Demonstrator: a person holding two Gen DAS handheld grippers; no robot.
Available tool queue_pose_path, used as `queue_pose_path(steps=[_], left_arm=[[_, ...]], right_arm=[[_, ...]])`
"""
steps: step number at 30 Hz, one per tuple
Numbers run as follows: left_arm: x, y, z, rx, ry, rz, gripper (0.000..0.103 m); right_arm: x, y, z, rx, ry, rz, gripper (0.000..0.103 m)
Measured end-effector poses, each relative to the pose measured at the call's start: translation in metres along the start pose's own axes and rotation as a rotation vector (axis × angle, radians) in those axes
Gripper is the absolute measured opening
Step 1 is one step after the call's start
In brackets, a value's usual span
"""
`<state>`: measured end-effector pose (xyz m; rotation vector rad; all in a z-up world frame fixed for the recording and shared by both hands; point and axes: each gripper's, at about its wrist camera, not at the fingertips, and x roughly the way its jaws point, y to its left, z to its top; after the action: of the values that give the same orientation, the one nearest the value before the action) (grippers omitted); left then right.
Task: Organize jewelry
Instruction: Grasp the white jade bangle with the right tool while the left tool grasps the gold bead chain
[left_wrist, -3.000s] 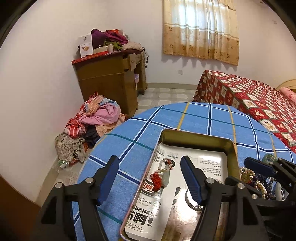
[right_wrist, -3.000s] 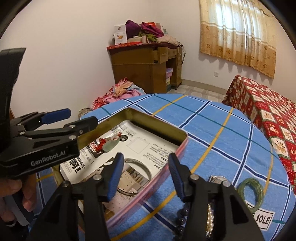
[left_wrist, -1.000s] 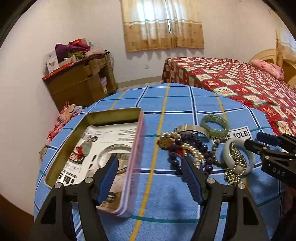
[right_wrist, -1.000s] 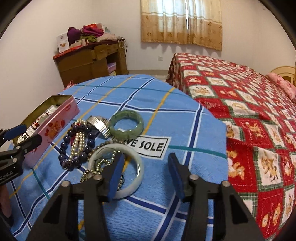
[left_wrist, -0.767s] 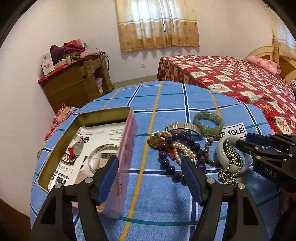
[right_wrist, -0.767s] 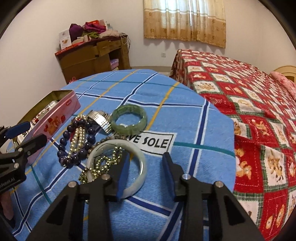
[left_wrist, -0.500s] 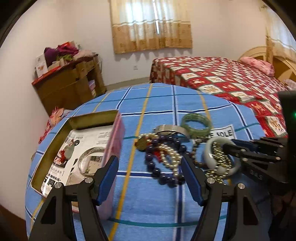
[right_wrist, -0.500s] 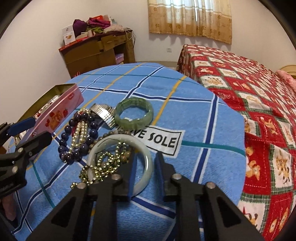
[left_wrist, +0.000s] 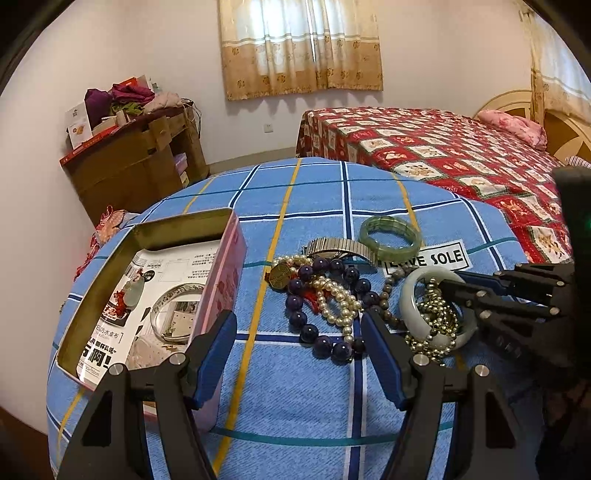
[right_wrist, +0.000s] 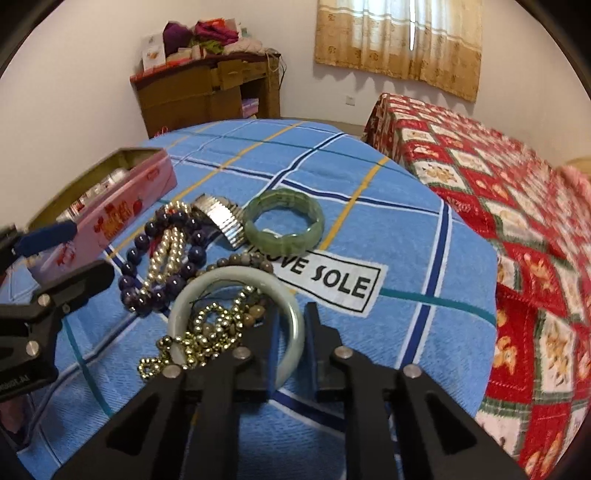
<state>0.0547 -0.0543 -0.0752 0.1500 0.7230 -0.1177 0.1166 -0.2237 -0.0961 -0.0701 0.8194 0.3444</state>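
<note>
On blue cloth | right claw pinching pale bangle; left claw agape

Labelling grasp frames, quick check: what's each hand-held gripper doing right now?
Left hand-held gripper: open, holding nothing.
Right hand-held gripper: jaws have just closed on the rim of the white bangle.

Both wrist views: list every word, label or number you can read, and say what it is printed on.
"LOVE SOLE", first letter partly hidden: white label on the blue cloth.
Chinese print on the paper lining in the tin: too small to read.
Pink tin side, red print: blurred.
White lettering on the left gripper body: cut off.
</note>
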Motion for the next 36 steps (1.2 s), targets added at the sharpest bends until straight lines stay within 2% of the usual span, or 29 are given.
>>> queue_pose_path(steps=[2, 7, 11, 17, 25, 26, 27, 29, 32, 35, 36], left_arm=[[-0.001, 0.003, 0.0, -0.008, 0.0, -0.002, 0.07], [-0.005, 0.011, 0.001, -0.035, -0.007, 0.001, 0.07], [-0.008, 0.013, 0.002, -0.044, -0.017, -0.002, 0.07], [-0.007, 0.0, 0.001, -0.005, -0.015, -0.018, 0.07], [-0.006, -0.03, 0.006, 0.05, -0.011, -0.09, 0.07], [-0.005, -0.036, 0.006, 0.061, -0.006, -0.114, 0.067], [-0.004, -0.04, 0.006, 0.068, -0.002, -0.129, 0.057], [0.001, -0.054, 0.004, 0.111, 0.015, -0.159, 0.049], [0.005, -0.065, 0.005, 0.136, 0.034, -0.192, 0.043], [0.011, -0.072, 0.007, 0.147, 0.057, -0.212, 0.043], [0.014, -0.074, 0.006, 0.153, 0.076, -0.22, 0.034]], right_arm=[[-0.013, -0.003, 0.001, 0.035, -0.046, 0.055, 0.014], [-0.04, 0.009, 0.018, 0.05, -0.117, 0.118, 0.014], [-0.05, 0.014, 0.027, 0.053, -0.147, 0.124, 0.014], [-0.043, 0.003, 0.024, 0.035, -0.125, 0.01, 0.014], [-0.055, -0.024, -0.012, 0.063, -0.062, -0.066, 0.014], [-0.055, -0.028, -0.016, 0.075, -0.054, -0.07, 0.014], [-0.055, -0.031, -0.019, 0.085, -0.051, -0.073, 0.014], [-0.055, -0.037, -0.02, 0.103, -0.051, -0.072, 0.014], [-0.056, -0.035, -0.016, 0.098, -0.059, -0.075, 0.014], [-0.054, -0.034, -0.018, 0.093, -0.059, -0.066, 0.014], [-0.054, -0.033, -0.019, 0.093, -0.06, -0.063, 0.014]])
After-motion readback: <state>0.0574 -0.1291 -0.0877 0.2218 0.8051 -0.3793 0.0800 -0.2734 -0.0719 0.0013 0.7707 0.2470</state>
